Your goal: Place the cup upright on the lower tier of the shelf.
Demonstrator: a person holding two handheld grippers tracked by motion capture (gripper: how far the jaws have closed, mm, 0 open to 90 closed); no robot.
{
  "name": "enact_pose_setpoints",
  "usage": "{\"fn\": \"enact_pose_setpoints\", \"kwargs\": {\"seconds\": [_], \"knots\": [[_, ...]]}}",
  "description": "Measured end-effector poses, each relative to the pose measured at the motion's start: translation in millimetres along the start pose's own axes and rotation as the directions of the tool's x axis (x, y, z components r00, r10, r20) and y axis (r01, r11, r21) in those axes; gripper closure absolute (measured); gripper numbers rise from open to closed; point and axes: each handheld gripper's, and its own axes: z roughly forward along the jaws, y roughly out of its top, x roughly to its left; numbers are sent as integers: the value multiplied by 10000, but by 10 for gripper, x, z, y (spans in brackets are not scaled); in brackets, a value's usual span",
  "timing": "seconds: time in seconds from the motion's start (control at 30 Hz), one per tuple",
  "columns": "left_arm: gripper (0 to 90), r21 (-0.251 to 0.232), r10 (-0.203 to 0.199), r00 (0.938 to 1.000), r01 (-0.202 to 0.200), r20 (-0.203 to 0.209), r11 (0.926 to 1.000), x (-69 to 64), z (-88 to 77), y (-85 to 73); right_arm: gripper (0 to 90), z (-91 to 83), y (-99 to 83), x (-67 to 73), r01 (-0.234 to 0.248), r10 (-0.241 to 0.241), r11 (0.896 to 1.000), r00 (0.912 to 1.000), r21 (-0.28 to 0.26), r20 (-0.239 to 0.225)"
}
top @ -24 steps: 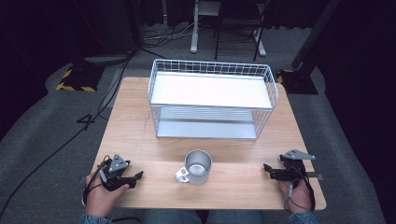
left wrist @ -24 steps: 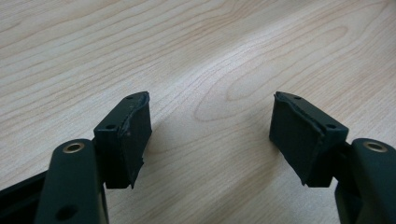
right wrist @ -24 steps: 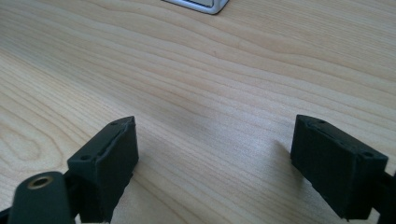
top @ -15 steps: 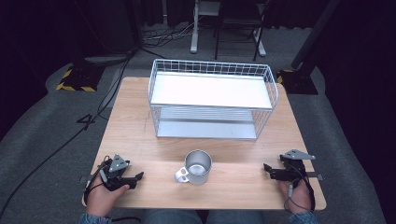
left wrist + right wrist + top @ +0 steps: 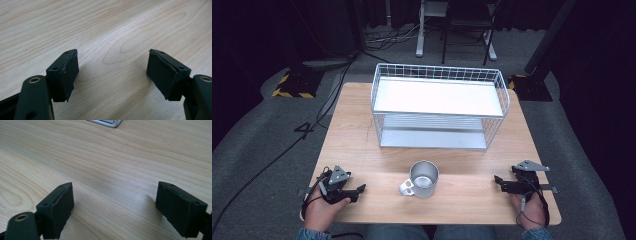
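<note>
Both grippers, left (image 5: 358,189) and right (image 5: 498,180), gape empty; between them the metal mug (image 5: 424,177) looks light, stiff, slippery, so I'd pinch its handle.

Place: a lab or recording studio, dim.
Evidence beyond the wooden table (image 5: 362,125): grey carpet (image 5: 257,150), black cables (image 5: 312,120), stand legs (image 5: 419,30), hazard-striped base plates (image 5: 292,85).
Left of the table: a trailing cable.

Light wooden table (image 5: 357,130): white wire rack (image 5: 439,107) at back, metal mug (image 5: 422,179) near front.
</note>
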Motion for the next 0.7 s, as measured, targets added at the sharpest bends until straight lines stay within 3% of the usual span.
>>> {"fn": "enact_pose_setpoints", "kwargs": {"seconds": [0.23,0.4,0.47,0.7], "knots": [[263,-6,109,9999,-109,79,9999,9,2,3,150,0,0,0,-10,10,10000,10000,-1,2],[271,248,-274,9992,267,288,9993,13,-30,32,151,0,0,0,-2,2,10000,10000,1,-1],[274,243,-243,9994,238,234,9994,7,-45,42,150,0,0,0,-13,13,10000,10000,-1,3],[262,-180,30,9997,-25,245,9998,-96,-227,186,150,0,0,0,-1,1,10000,10000,0,-2]]}}
